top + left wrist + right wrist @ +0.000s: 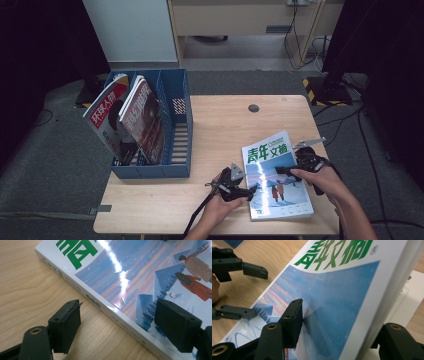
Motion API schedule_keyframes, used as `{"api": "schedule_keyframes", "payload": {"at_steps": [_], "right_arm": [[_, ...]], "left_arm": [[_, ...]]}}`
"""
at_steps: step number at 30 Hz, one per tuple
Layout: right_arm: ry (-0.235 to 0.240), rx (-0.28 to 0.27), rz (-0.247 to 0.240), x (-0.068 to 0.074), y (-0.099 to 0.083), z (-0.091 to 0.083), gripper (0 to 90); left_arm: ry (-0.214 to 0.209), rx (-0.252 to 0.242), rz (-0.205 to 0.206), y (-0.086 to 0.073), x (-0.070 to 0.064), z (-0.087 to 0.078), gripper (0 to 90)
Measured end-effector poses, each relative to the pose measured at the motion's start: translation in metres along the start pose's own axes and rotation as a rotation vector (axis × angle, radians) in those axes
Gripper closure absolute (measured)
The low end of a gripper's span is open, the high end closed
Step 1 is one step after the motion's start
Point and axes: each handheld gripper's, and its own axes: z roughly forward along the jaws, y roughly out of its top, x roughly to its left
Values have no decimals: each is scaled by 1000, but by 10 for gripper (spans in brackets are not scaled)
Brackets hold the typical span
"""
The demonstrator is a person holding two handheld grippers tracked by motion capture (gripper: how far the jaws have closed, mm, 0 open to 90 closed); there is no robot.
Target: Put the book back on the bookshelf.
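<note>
A magazine point(277, 175) with a blue snowy cover and green title lies at the table's front right. My right gripper point(286, 170) is shut on its right edge, with one jaw pressing the cover point(337, 297) and the other under the page edge, which is raised off the wood. In the right gripper view my right gripper point(344, 320) holds that edge close up. My left gripper point(252, 189) stands open at the spine. In the left gripper view its jaws point(118, 307) straddle the spine of the magazine point(140, 272), one over wood, one over the cover.
A blue file rack point(175, 100) stands at the table's left, holding two leaning magazines point(107, 117) point(145, 120); its right slots are free. A cable hole point(253, 108) sits at the back of the wooden table point(220, 130). Floor cables run at the right.
</note>
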Motion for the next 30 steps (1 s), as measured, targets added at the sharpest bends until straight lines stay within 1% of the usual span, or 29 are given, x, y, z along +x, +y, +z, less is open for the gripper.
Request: {"api": "schedule_keyframes", "payload": {"at_steps": [3, 5, 6, 7, 9, 10, 13, 16, 18, 22, 26, 30], "right_arm": [[-1, -5, -8, 0, 3, 3, 451], [0, -17, -4, -1, 5, 3, 451], [1, -23, -11, -1, 6, 3, 453], [1, -25, -3, -1, 8, 3, 460], [0, -22, -2, -1, 11, 3, 466], [-9, -29, -8, -1, 13, 3, 477], [-10, -24, -5, -1, 16, 3, 523], [-5, -22, -6, 1, 17, 3, 576], [4, -21, 4, 2, 18, 3, 618], [13, -24, -3, 3, 18, 3, 676], [27, -46, -4, 4, 19, 1, 723], [30, -65, -3, 8, 20, 0, 754]], "left_arm": [[0, 0, 0, 0, 0, 0, 206], [0, 0, 0, 0, 0, 0, 206], [-1, 0, 0, 0, 0, 0, 206], [-1, 0, -1, 0, 0, 0, 206], [-1, 0, 0, 0, 0, 0, 206], [0, 0, 0, 0, 0, 0, 206], [-2, 0, 0, 0, 0, 0, 206], [-1, 0, 1, 0, 0, 0, 206], [-1, 0, 1, 0, 0, 0, 206], [-2, 0, 0, 0, 0, 0, 206], [-6, 2, -5, 0, 1, 0, 205], [-7, 1, -9, 0, 1, 0, 204]]}}
